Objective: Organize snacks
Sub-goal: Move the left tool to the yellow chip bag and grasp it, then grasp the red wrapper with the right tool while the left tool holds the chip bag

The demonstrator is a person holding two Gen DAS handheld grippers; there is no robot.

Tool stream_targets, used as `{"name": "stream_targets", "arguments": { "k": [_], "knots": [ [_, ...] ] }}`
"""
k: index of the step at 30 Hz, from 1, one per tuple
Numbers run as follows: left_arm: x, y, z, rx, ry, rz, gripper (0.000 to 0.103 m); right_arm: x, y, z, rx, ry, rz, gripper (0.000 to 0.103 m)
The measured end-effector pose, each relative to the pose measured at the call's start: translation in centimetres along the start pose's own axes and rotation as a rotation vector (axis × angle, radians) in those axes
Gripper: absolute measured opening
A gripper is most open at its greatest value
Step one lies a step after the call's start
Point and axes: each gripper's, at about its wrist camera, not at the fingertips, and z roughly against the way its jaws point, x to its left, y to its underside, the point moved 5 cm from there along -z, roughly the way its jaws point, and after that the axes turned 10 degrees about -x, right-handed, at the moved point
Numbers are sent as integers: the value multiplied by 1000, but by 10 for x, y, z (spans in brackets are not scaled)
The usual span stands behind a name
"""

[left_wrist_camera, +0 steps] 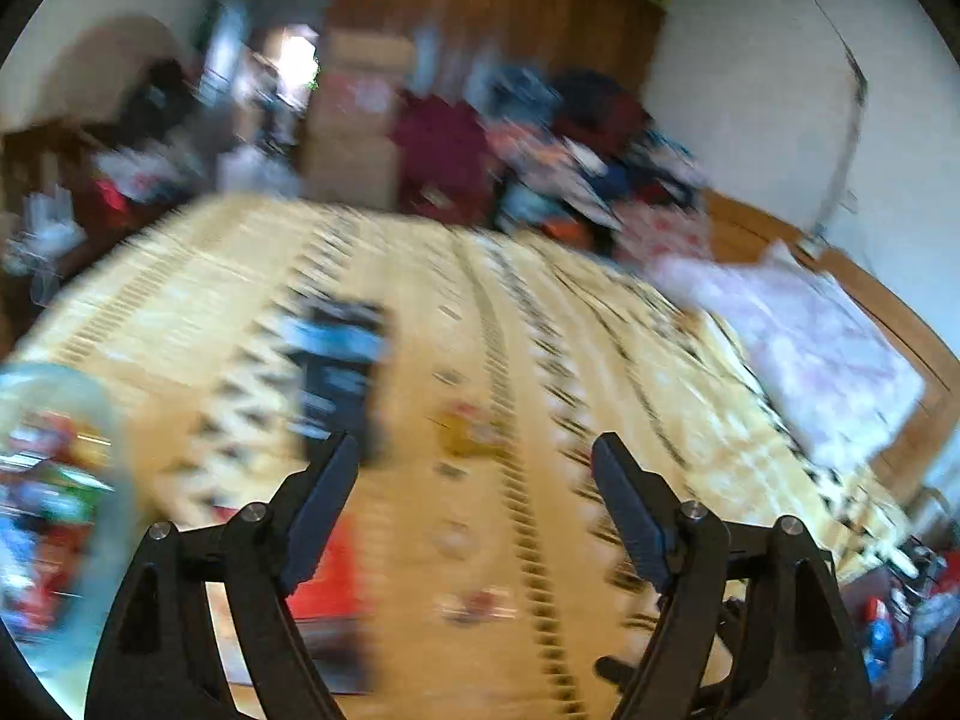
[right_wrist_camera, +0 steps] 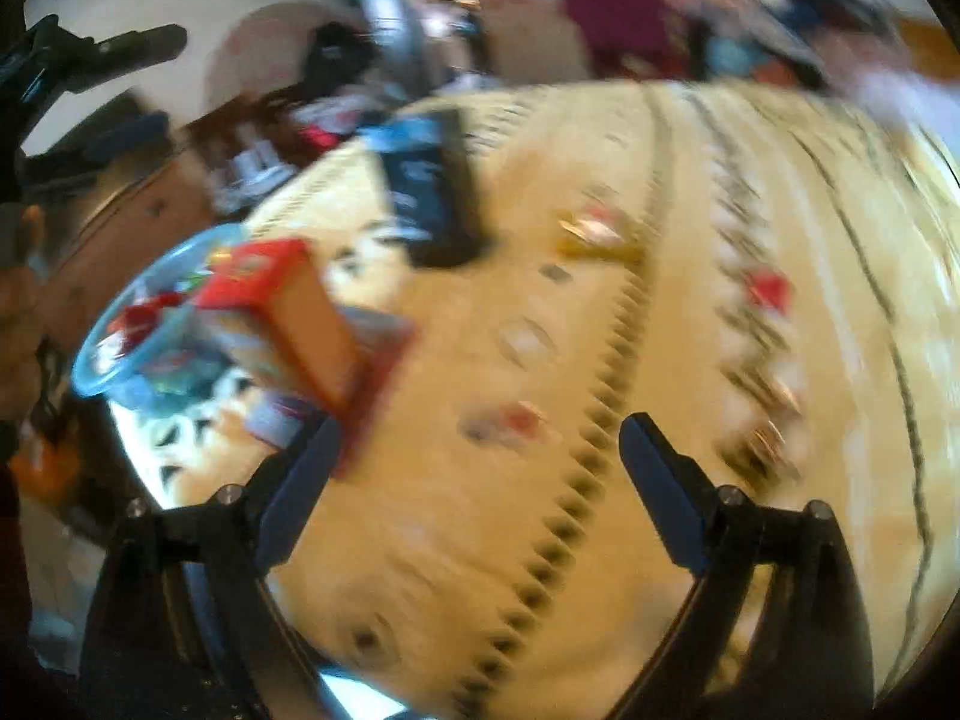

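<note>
Both views are blurred by motion. My left gripper (left_wrist_camera: 477, 450) stands open over a yellow patterned mat (left_wrist_camera: 570, 360), with nothing between its fingers. A black and blue snack box (left_wrist_camera: 339, 372) lies just beyond its left finger, and a small yellow packet (left_wrist_camera: 468, 426) lies ahead. A red box (left_wrist_camera: 330, 570) sits under the left finger. My right gripper (right_wrist_camera: 483, 426) is open and empty too. Left of it are a red and orange box (right_wrist_camera: 282, 318) and a clear bowl (right_wrist_camera: 150, 330) holding wrapped snacks. The black and blue box (right_wrist_camera: 429, 186) and yellow packet (right_wrist_camera: 591, 234) lie farther off.
Small wrapped sweets (right_wrist_camera: 510, 420) and a red packet (right_wrist_camera: 768, 288) are scattered on the mat. The clear bowl (left_wrist_camera: 54, 468) sits at the mat's left edge. A heap of clothes (left_wrist_camera: 540, 138) and a pink pillow (left_wrist_camera: 798, 336) lie at the far side.
</note>
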Motion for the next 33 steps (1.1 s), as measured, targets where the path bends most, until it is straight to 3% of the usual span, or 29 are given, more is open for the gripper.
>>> {"name": "stream_targets", "arguments": {
  "k": [3,11,14,17,21,28,29,30,31,33],
  "knots": [
    [-20,30,-66,88,47,61,82,-47,14,11,3,41,-77,95],
    [9,98,-273,266,-172,100,82,-106,25,15,-9,16,-195,95],
    [20,121,-316,297,-283,35,82,-126,25,9,-9,0,-241,95],
    [18,129,-339,280,-306,-19,82,-141,21,5,-23,-8,-258,95],
    [11,124,-347,230,-276,-27,82,-151,21,-6,-7,-31,-261,95],
    [5,123,-378,251,-270,-78,91,-152,26,-19,11,-57,-270,95],
    [6,124,-381,270,-256,-61,84,-151,27,-20,15,-59,-268,95],
    [7,125,-382,287,-219,-54,62,-151,28,-20,20,-62,-268,95],
    [6,124,-379,289,-155,-21,60,-151,30,-21,22,-62,-269,95],
    [5,118,-366,259,-144,-2,53,-153,30,-21,25,-63,-269,93]
  ]
}}
